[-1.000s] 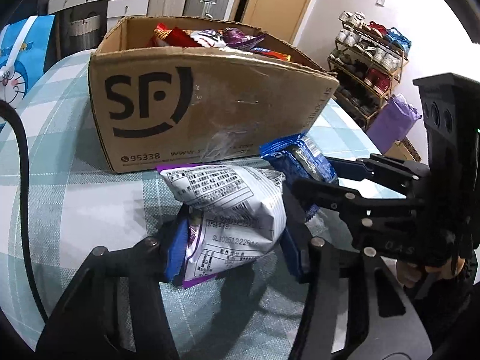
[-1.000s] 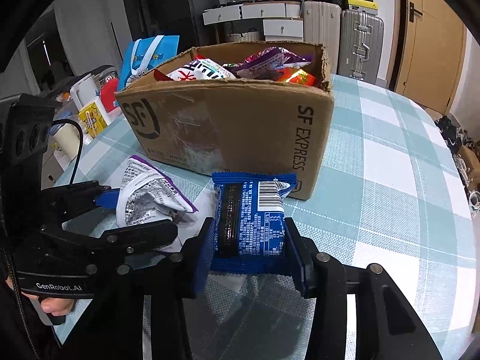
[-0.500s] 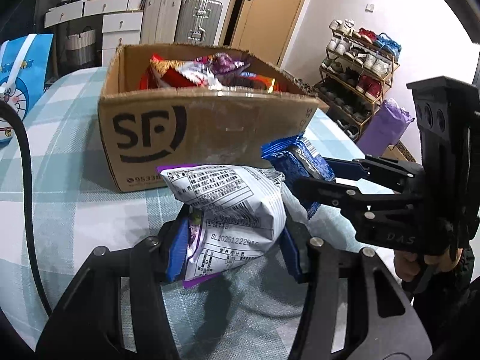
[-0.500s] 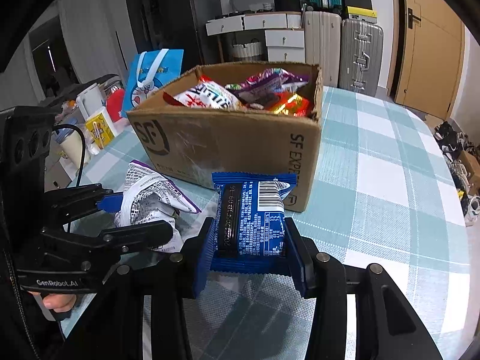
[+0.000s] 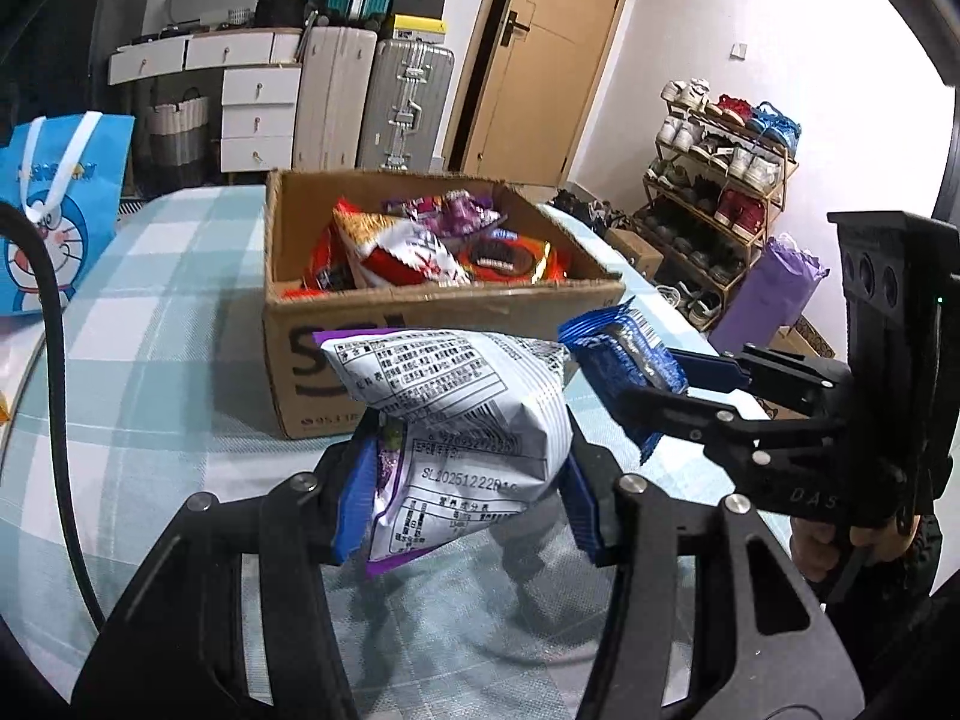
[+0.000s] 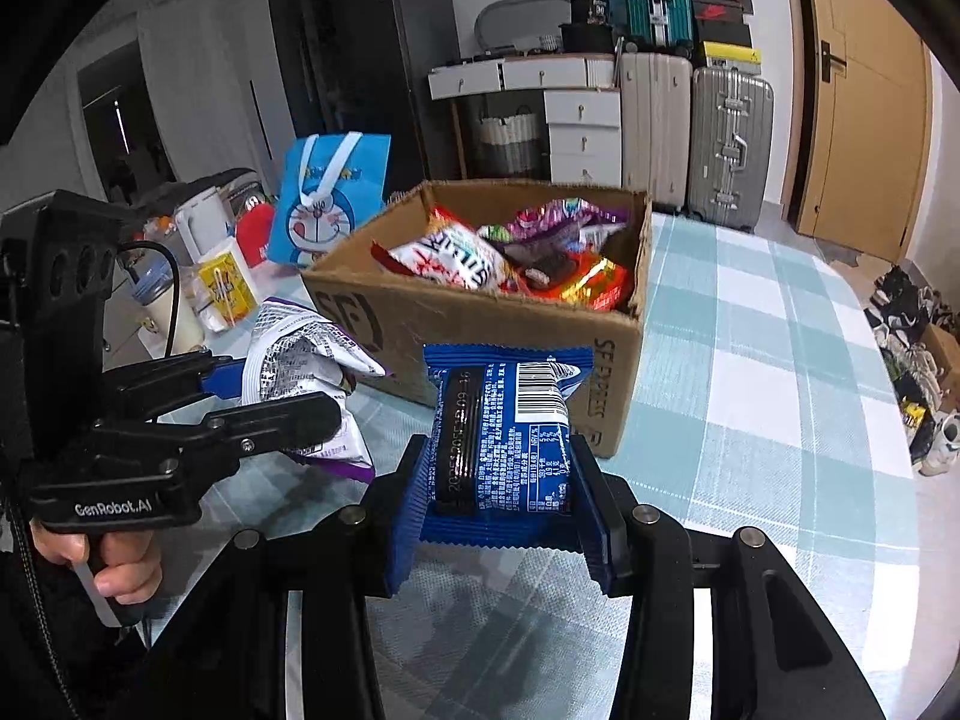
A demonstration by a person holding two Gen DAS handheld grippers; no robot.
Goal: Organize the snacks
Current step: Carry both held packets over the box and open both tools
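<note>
The checked blue-and-white tablecloth (image 6: 750, 360) fills the scene, and on it at twelve o'clock in both wrist views sits the open SF Express cardboard box (image 5: 420, 312), already heaped with snack packets (image 6: 540, 258) in red, white, purple and orange. Off at ten o'clock in the left wrist view stands a blue Doraemon gift bag (image 5: 54, 222); at two o'clock there is a shoe rack (image 5: 720, 192) against the wall.

Now the grippers, both up off the cloth, side by side, just short of the box's near wall. The left gripper (image 5: 462, 480) has its two blue pads clamped on a puffy white-and-purple snack bag (image 5: 468, 414), printed back panel facing the camera, its top edge overlapping the box front in this view. Just beside it at three o'clock, the right gripper (image 6: 501, 486) is closed tight on a blue cookie packet (image 6: 504, 426), barcode side up, pinched from both sides. From the right wrist view the left one shows at nine o'clock with a bare hand (image 6: 114, 564) on its handle.
</note>
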